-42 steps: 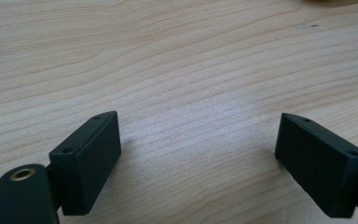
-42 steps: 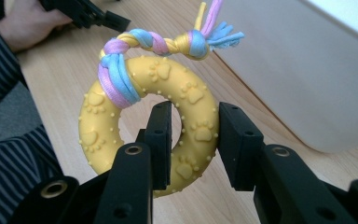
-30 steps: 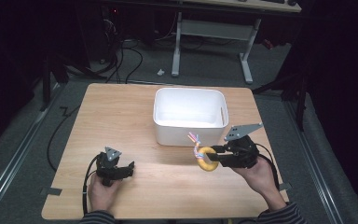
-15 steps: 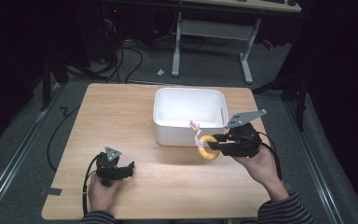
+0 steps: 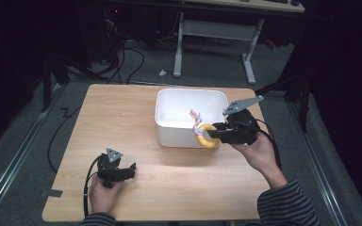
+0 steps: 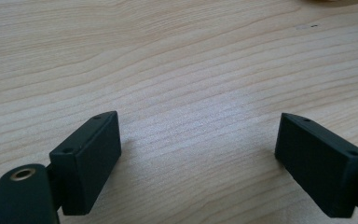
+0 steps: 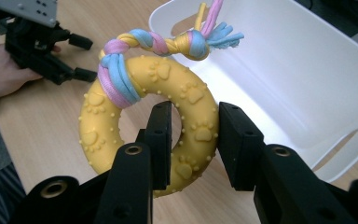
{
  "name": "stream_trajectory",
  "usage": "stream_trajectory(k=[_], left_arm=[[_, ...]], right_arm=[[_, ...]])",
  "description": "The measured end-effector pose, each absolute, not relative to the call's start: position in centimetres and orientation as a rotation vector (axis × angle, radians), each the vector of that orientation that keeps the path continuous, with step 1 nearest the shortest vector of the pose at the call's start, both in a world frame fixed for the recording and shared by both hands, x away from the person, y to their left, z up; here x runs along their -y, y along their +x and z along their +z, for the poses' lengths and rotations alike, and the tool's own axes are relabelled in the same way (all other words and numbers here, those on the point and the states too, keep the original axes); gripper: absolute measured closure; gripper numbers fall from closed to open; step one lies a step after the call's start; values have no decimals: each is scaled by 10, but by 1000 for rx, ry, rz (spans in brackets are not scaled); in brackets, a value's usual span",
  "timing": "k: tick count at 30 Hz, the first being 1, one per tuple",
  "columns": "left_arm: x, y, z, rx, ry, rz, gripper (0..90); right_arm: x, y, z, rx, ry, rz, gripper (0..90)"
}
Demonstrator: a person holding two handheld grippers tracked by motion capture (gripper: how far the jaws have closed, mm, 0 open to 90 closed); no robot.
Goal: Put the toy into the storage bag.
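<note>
1. My right gripper [image 5: 215, 133] is clamping the yellow ring toy [image 5: 207, 136]: one jaw is sitting inside the ring's hole, the other is pressing on the outer rim [image 7: 193, 135].
2. The right jaws are sitting as tight as they go on the ring's band, with the pads pressing on both sides.
3. The ring toy is hanging off the desk [image 5: 122, 113], at the front wall of the white bin [image 5: 179, 136], near the bin's right front corner.
4. A pink, blue and yellow braided rope [image 7: 163, 44] is wrapping the top of the ring; its frayed tail is pointing over the bin rim in the right gripper view.
5. The white bin is standing toward the far right part of the desk, near the far edge.
6. My right hand [image 5: 259, 153] is holding its gripper above the desk's right side, with the grey plate [image 5: 242, 104] riding on top.
7. My left gripper [image 5: 132, 168] is resting near the desk's near-left corner, with my left hand [image 5: 103, 195] behind it.
8. The left jaws [image 6: 200, 158] are standing wide apart, gripping nothing; bare wood is lying between them.
9. The left gripper and the ring toy are sitting well apart.
</note>
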State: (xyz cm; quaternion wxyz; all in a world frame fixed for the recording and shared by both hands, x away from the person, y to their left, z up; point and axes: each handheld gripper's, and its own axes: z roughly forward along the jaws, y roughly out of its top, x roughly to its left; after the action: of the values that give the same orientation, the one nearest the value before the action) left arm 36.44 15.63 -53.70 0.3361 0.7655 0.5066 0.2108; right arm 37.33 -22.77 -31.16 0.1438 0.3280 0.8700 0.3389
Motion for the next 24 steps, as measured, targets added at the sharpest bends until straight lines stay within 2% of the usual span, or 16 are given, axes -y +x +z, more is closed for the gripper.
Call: stream_trajectory(k=[24], left_arm=[[-156,364,-537,-1321,1997,551,145]], right_arm=[[223,432,-319,-2482,1109,891,670]])
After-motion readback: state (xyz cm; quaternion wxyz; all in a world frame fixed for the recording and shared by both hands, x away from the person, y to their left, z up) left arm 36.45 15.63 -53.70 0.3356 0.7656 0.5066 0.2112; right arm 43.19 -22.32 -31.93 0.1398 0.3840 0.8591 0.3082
